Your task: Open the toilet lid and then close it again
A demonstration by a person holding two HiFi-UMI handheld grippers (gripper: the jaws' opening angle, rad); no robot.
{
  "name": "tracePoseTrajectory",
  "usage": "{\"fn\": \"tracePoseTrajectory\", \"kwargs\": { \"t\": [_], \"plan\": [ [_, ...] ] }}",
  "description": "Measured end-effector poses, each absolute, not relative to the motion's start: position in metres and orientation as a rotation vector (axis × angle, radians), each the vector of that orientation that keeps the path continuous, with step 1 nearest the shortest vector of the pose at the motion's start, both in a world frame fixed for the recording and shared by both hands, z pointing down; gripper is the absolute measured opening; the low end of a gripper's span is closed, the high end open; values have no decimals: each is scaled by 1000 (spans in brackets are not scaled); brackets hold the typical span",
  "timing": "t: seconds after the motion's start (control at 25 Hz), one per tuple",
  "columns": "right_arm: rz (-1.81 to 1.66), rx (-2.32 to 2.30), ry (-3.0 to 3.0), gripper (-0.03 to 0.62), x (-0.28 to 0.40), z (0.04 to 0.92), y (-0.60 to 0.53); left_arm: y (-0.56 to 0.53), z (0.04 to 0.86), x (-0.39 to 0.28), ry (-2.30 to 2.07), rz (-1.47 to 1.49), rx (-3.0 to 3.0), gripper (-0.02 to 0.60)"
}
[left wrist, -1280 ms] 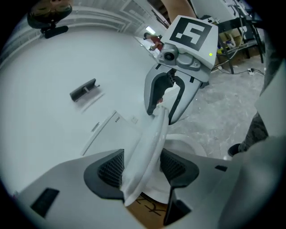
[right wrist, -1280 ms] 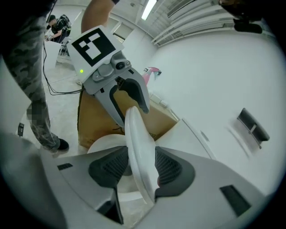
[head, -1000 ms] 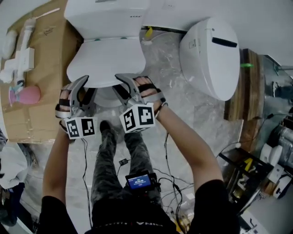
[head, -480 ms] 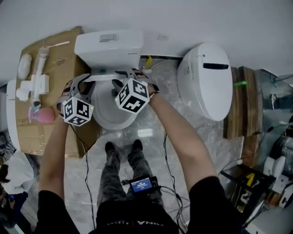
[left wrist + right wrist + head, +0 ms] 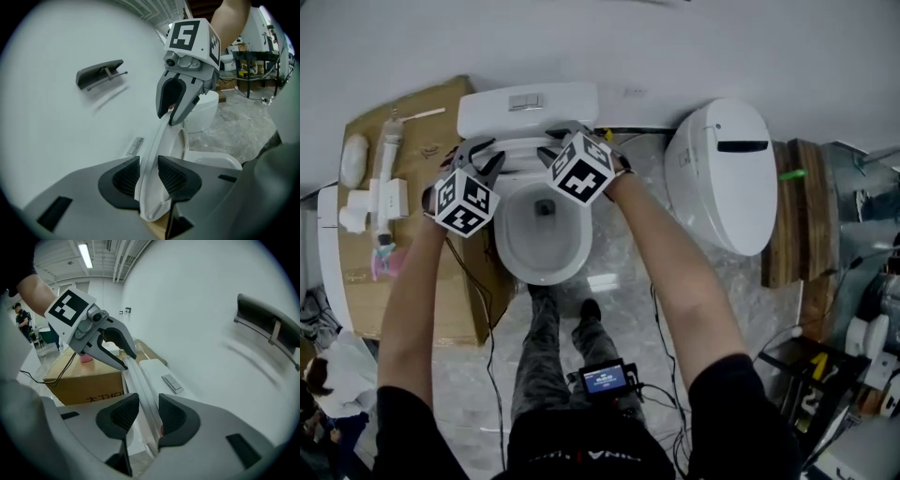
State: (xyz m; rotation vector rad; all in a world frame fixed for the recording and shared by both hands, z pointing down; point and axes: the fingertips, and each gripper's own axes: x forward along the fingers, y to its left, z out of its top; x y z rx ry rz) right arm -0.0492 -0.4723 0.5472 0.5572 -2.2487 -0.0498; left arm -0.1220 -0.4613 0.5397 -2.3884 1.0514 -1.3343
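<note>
The white toilet lid (image 5: 521,147) stands nearly upright in front of the tank (image 5: 528,105), and the bowl (image 5: 542,230) lies uncovered below it. My left gripper (image 5: 483,150) is shut on the lid's left edge and my right gripper (image 5: 558,141) on its right edge. In the left gripper view the lid's rim (image 5: 152,150) sits between the pads of the left gripper (image 5: 149,176) and runs up to the right gripper (image 5: 174,105). The right gripper (image 5: 143,414) pinches the rim (image 5: 139,387) likewise. Both pairs of jaws have just been closing on the rim.
A second white toilet (image 5: 727,173) stands to the right, with a wooden block (image 5: 802,216) beyond it. A cardboard box (image 5: 412,122) with white parts (image 5: 375,197) sits at the left. Cables and a small screen (image 5: 605,380) lie by the person's legs. A wall is behind the tank.
The lid has swung from lying over the bowl to nearly upright by the tank. Both grippers rose and moved toward the tank with it, and the bowl now shows.
</note>
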Motion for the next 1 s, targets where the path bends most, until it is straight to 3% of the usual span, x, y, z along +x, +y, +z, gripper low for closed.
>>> {"fn": "tracePoseTrajectory", "kwargs": {
  "t": [1.0],
  "plan": [
    [154,402,-2227,144,-66,553,-552,-545,543,-132,948,-1372,-2536,123]
  ]
}}
